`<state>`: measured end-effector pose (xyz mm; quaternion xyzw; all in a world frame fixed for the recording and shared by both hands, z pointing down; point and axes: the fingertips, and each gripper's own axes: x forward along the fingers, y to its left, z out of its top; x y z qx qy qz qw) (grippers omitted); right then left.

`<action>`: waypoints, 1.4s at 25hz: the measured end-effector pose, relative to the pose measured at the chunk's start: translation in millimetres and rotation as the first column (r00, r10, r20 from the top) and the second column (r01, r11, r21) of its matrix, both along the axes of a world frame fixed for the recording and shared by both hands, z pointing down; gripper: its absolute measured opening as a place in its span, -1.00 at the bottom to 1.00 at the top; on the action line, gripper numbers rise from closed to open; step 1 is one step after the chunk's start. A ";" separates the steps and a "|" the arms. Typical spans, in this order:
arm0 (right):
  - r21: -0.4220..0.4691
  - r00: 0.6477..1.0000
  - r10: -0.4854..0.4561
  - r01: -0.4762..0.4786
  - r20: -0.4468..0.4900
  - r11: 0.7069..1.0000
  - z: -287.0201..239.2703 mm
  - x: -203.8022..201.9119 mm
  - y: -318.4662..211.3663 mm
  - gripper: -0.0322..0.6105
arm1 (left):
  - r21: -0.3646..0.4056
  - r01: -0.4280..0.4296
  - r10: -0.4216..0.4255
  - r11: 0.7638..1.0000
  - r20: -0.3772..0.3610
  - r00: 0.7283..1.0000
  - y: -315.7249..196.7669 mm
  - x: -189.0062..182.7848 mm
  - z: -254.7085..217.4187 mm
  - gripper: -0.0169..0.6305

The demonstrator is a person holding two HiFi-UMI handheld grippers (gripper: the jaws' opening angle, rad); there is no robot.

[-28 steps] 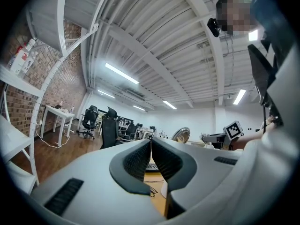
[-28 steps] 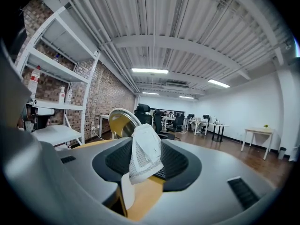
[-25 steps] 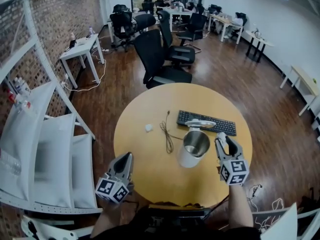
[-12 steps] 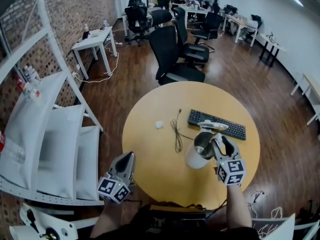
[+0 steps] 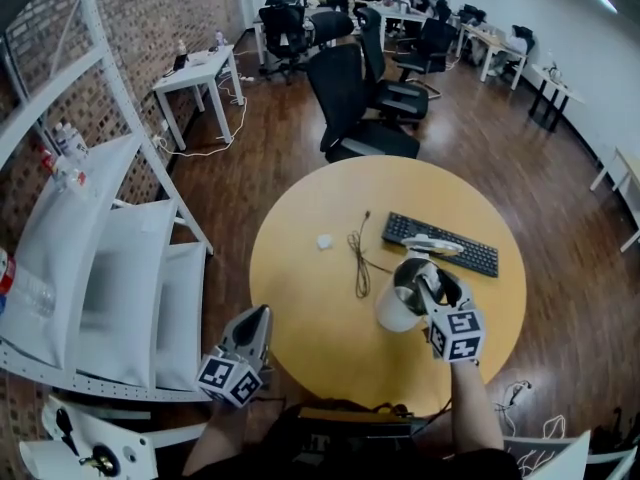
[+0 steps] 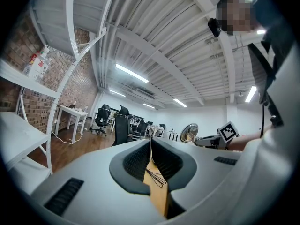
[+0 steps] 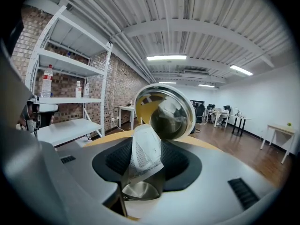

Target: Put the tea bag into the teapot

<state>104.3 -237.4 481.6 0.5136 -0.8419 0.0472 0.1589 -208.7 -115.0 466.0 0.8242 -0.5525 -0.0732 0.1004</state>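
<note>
In the right gripper view a white mesh tea bag (image 7: 146, 153) stands pinched between the pads of my right gripper (image 7: 148, 145). Right under it gapes the steel mouth of the teapot (image 7: 138, 191), with the hinged lid (image 7: 165, 111) tipped up behind. From the head view, the right gripper (image 5: 433, 286) hovers over the rim of the white teapot (image 5: 392, 313) on the round yellow table (image 5: 310, 313). My left gripper (image 5: 258, 316) rests at the table's near left edge, jaws together and empty, and shows the same in its own view (image 6: 151, 146).
A black keyboard (image 5: 470, 257) lies just behind the teapot. A dark cable (image 5: 360, 264) and a small white item (image 5: 323, 240) lie left of it. White shelving (image 5: 100, 288) stands close on the left, and an office chair (image 5: 365, 98) sits behind the table.
My right gripper has moved left with the tea bag, from beside the teapot to over its open mouth. The left gripper has stayed put; the head view has shifted.
</note>
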 end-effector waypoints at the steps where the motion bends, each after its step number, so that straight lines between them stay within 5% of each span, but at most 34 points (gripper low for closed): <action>1: -0.003 1.000 0.000 0.000 -0.008 1.000 3.2 0.3 -0.9 -0.30 | -0.002 -0.002 0.002 1.000 -0.001 1.000 0.4 0.9 0.7 -0.94; 14: -0.043 1.000 0.015 -0.016 -0.018 0.999 16.3 -3.9 0.3 -0.13 | 0.001 -0.028 0.028 1.000 -0.003 1.000 -2.4 12.5 1.5 -0.94; 35: 0.017 0.999 0.029 -0.029 0.035 0.999 -0.8 10.3 9.5 -0.02 | 0.009 -0.057 0.057 0.998 -0.003 0.998 -12.2 21.9 3.0 -0.94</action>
